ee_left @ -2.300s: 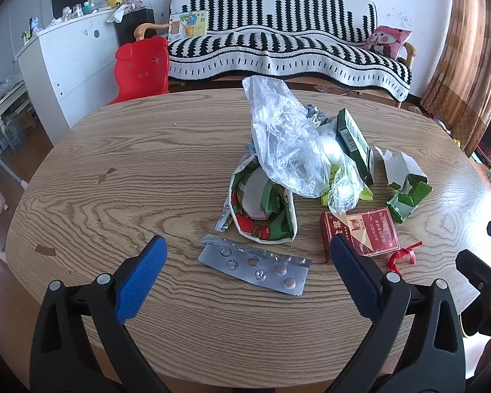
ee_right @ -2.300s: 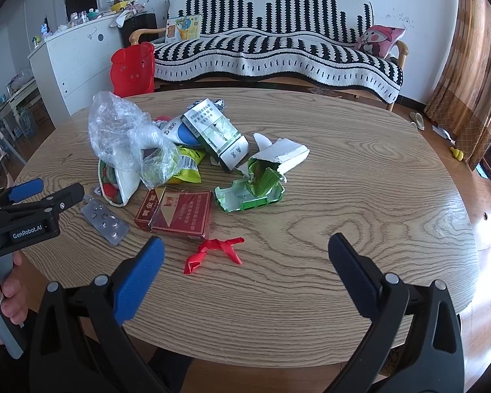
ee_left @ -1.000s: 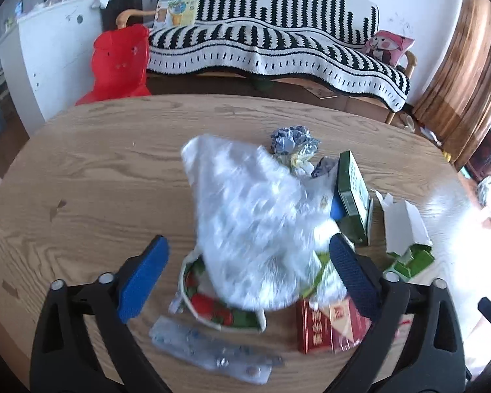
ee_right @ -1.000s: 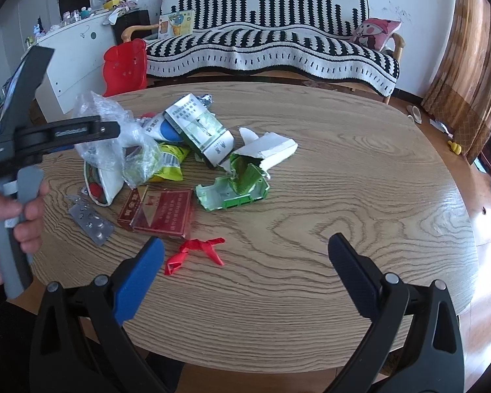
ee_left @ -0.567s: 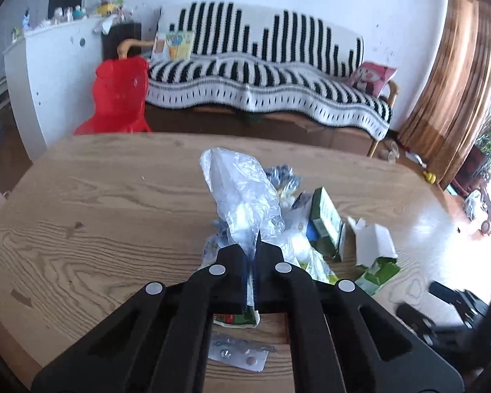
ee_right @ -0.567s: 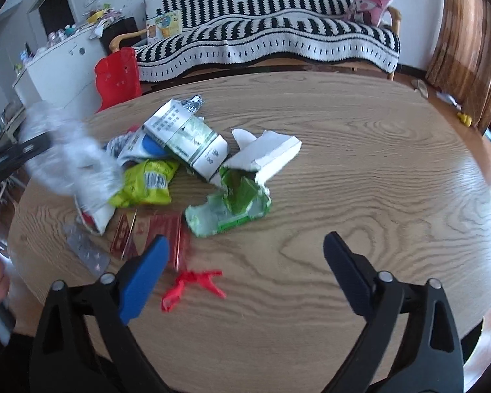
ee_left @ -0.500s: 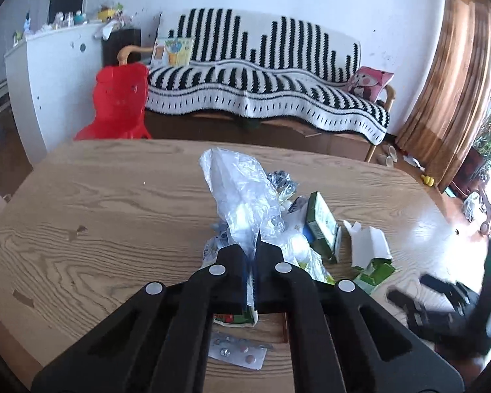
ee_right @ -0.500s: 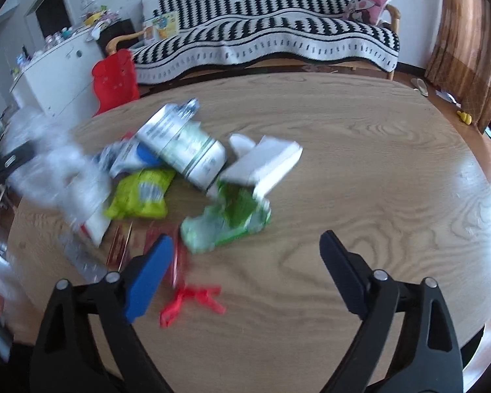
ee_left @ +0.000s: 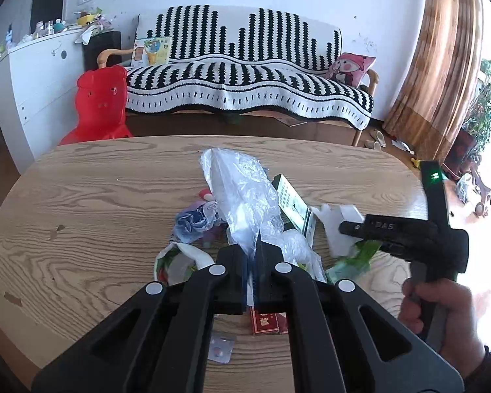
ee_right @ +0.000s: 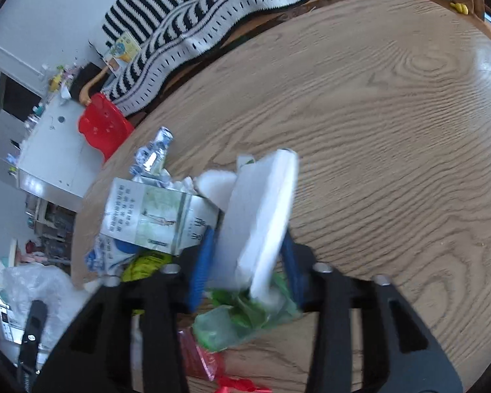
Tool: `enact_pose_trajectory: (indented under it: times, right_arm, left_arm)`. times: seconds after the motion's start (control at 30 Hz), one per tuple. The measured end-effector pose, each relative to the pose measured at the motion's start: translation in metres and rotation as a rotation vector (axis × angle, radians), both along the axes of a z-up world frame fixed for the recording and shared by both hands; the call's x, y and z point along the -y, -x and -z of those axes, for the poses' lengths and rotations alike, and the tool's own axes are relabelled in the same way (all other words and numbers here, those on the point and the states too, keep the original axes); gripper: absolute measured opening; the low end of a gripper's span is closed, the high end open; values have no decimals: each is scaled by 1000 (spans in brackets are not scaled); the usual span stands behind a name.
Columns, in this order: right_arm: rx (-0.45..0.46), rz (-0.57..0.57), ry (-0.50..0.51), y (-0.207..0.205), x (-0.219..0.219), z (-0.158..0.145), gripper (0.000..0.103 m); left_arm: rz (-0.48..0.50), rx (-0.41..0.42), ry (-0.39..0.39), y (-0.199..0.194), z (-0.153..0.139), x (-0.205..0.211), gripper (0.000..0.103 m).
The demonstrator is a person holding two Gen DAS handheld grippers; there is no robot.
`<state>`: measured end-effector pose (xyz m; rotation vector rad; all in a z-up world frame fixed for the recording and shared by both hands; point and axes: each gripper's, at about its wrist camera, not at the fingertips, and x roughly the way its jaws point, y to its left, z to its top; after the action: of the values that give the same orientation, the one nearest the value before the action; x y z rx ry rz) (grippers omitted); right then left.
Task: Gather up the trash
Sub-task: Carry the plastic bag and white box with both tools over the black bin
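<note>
My left gripper (ee_left: 253, 255) is shut on a crumpled clear plastic bag (ee_left: 245, 193), which stands up from the trash pile on the wooden table (ee_left: 81, 213). My right gripper (ee_right: 245, 262) is rolled to one side. Its jaws are closing on a torn white and green carton (ee_right: 262, 209), with a blue pad against each side. From the left wrist view the right gripper (ee_left: 360, 232) is at the right of the pile, held by a person's hand (ee_left: 442, 308). A green and white box (ee_right: 154, 219) lies just left of the carton.
More litter lies in the pile: a red box (ee_left: 266, 322), a blister pack (ee_left: 221, 348), a blue and white wrapper (ee_left: 193, 222), a yellow-green wrapper (ee_right: 144, 263) and a red ribbon (ee_right: 242, 384). A striped sofa (ee_left: 245, 75) and a red chair (ee_left: 98, 104) stand beyond the table.
My left gripper went from open to shut on the plastic bag and rose with it. My right gripper swung left over the carton, rolled, and its jaws narrowed around it.
</note>
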<state>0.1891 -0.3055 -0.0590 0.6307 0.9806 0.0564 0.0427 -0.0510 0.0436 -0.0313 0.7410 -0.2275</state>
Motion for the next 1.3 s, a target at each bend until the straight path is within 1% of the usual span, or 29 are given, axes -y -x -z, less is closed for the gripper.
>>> enact_pose_trajectory:
  times: [0.13, 0.23, 0.3, 0.37, 0.4, 0.43, 0.5, 0.57, 0.6, 0.63, 0.7, 0.73, 0.8, 0.83, 0.93, 1.03, 1.13, 1.23, 1.3]
  right_arm:
    - [100, -6, 5, 26, 9, -31, 31]
    - [147, 6, 35, 53, 25, -50, 31]
    - [172, 34, 76, 82, 46, -62, 31]
    - [183, 65, 119, 109, 68, -67, 31]
    - [185, 98, 160, 130, 85, -71, 31]
    - [184, 121, 183, 143, 98, -71, 31]
    - [167, 198, 261, 183, 134, -70, 31]
    - [141, 272, 340, 219, 165, -64, 31]
    - [118, 328, 375, 243, 188, -61, 31]
    - [104, 362, 382, 259, 202, -58, 31]
    - [71, 441, 388, 295, 236, -49, 31]
    - [47, 485, 389, 315, 256, -43, 31]
    - [10, 547, 378, 345, 283, -30, 31]
    - [-20, 583, 369, 364, 301, -20, 31]
    - [-84, 644, 340, 398, 329, 7, 31]
    - [-130, 675, 307, 421, 347, 30, 31]
    - [-169, 693, 273, 433, 364, 48, 31]
    - [-199, 699, 257, 442, 373, 60, 31]
    - [-211, 695, 245, 442, 375, 65, 31]
  left_arm:
    - [4, -5, 21, 1, -1, 3, 1]
    - [19, -3, 47, 4, -5, 14, 1]
    - [38, 1, 58, 7, -7, 26, 1]
    - [75, 2, 75, 12, -10, 46, 1]
    - [88, 1, 79, 14, -10, 53, 1]
    - [118, -2, 90, 18, -12, 68, 1]
    - [162, -3, 100, 26, -13, 92, 1]
    - [228, -8, 110, 38, -13, 128, 1]
    - [260, -13, 114, 44, -11, 145, 1]
    - [307, -22, 118, 54, -9, 168, 1]
    - [379, -31, 118, 70, -5, 205, 1]
    - [431, -37, 112, 83, 0, 233, 1]
    - [509, -53, 112, 105, 9, 270, 1]
    - [555, -66, 107, 119, 16, 294, 1]
    - [682, -102, 84, 154, 41, 355, 1]
    - [779, -106, 50, 181, 67, 403, 1]
    - [845, -144, 13, 199, 98, 442, 1]
    - [885, -200, -27, 206, 131, 469, 1]
    - [897, -212, -56, 207, 147, 483, 1]
